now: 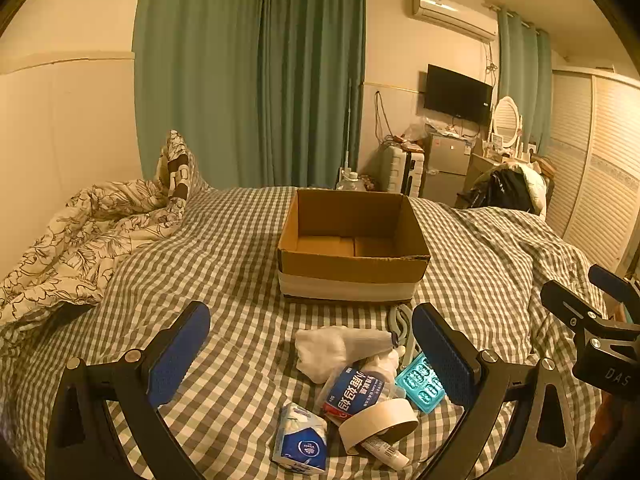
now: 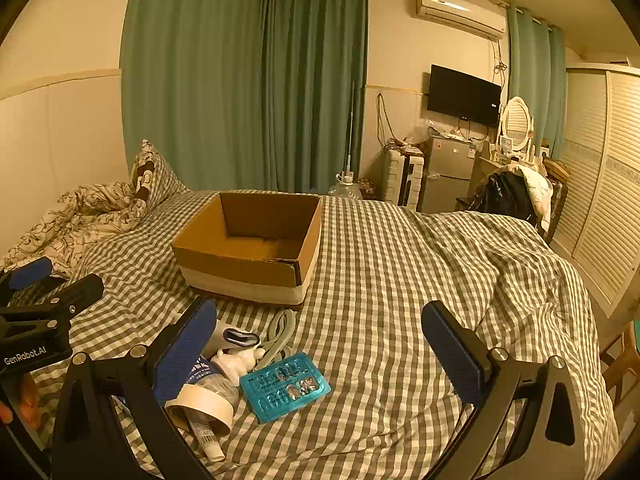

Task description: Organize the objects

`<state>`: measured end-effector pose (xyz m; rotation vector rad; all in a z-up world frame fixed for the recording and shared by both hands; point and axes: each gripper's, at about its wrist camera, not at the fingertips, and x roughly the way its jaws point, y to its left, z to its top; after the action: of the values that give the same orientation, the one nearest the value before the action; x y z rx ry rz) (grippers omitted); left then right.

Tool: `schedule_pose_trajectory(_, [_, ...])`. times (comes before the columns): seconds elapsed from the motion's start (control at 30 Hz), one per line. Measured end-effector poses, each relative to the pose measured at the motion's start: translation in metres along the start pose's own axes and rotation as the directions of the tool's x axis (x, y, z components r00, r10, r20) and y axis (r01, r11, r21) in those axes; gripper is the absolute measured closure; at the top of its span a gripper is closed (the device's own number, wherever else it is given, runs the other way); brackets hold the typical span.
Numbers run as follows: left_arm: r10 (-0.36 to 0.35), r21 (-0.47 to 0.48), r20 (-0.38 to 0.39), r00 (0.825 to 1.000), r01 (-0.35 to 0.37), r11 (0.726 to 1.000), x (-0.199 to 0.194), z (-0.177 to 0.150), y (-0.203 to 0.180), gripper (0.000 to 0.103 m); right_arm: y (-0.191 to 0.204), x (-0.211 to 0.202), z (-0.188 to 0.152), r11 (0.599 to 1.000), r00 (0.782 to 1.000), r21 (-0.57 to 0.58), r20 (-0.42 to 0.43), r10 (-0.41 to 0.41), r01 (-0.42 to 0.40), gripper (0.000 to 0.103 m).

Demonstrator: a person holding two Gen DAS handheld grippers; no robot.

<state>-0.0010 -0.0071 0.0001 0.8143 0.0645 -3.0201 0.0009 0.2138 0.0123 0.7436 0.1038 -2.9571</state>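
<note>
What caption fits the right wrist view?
Open right claw hovers over a checked bed, teal blister pack between its fingers, empty cardboard box beyond.

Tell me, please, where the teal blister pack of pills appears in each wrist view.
Left wrist view: the teal blister pack lies low and right of centre, partly hidden by the right finger of the left gripper.
Right wrist view: it lies low and left of centre, fully visible on the checked bedsheet.
Shared landmark: the open cardboard box, beyond the pack in both.
</note>
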Motion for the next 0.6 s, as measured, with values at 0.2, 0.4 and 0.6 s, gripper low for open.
schedule_pose_trajectory(0.2, [-0.002, 0.000, -0.002, 1.000, 0.002, 1.000, 0.0002, 0.0018, 0.0007, 0.000, 0.0010, 0.0000, 0.0002, 1.000, 1.000, -0.001, 0.002, 0.003, -0.003, 0.000])
schedule_pose_trajectory(0.4, [-0.002, 0.000, 0.000, 1.000, 0.002, 1.000, 0.0000, 0.0007, -0.0003, 0.000, 0.0028, -0.0001, 0.0006, 1.000, 1.000, -0.004, 0.001, 0.007, -0.007, 0.000])
schedule_pose_trajectory(0.6, [0.000, 0.002, -0.001, 1.000, 0.000, 1.000, 0.0000, 0.0006, -0.0004, 0.000, 0.0030, -0.0001, 0.0004, 1.000, 1.000, -0.005, 0.001, 0.009, -0.009, 0.000])
